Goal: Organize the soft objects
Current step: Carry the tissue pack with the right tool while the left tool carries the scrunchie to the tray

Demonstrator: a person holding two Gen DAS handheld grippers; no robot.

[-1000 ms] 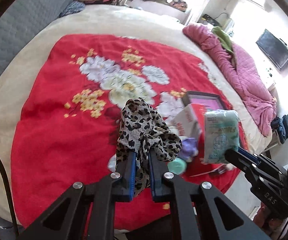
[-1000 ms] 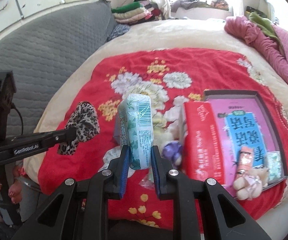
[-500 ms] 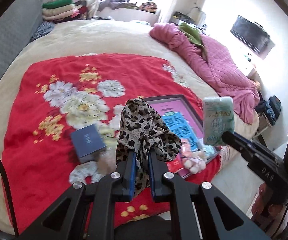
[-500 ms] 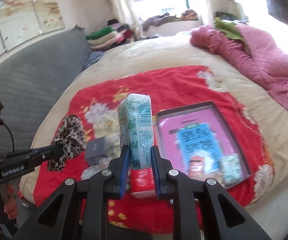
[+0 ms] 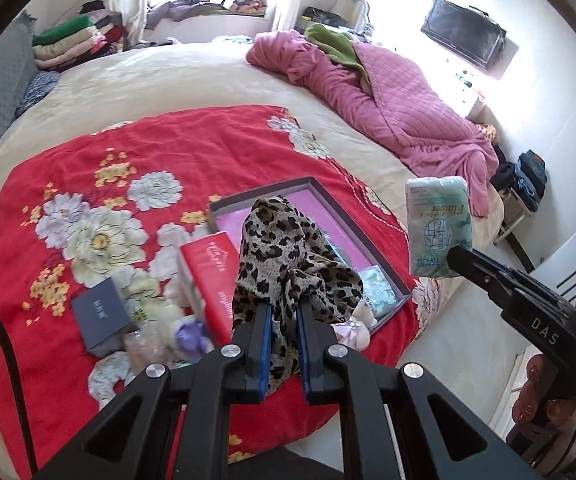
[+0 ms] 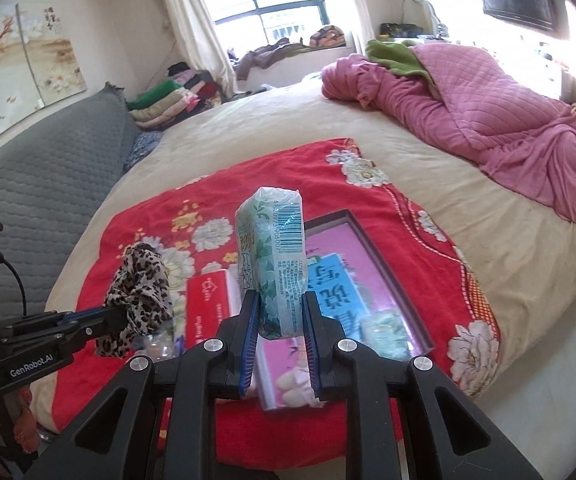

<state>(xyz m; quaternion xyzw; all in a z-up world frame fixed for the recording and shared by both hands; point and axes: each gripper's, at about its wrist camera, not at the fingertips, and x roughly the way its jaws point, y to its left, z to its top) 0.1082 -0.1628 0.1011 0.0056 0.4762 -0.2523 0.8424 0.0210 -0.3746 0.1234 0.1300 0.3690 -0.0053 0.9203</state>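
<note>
Above red blanket (image 5: 207,148): left claw (image 5: 283,312) pinching leopard cloth (image 5: 283,248), right claw (image 6: 277,312) pinching tissue pack (image 6: 273,264).

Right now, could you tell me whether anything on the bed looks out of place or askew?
Yes. The red box stands tilted on edge against the tray rather than lying flat, and small soft things sit jumbled beside it on the red blanket. A pink quilt lies crumpled at the far side.

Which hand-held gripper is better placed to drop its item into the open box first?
Right, probably. Its tissue pack is held up directly in line with the box; the left hand-held gripper holds the leopard cloth nearer the red carton.
</note>
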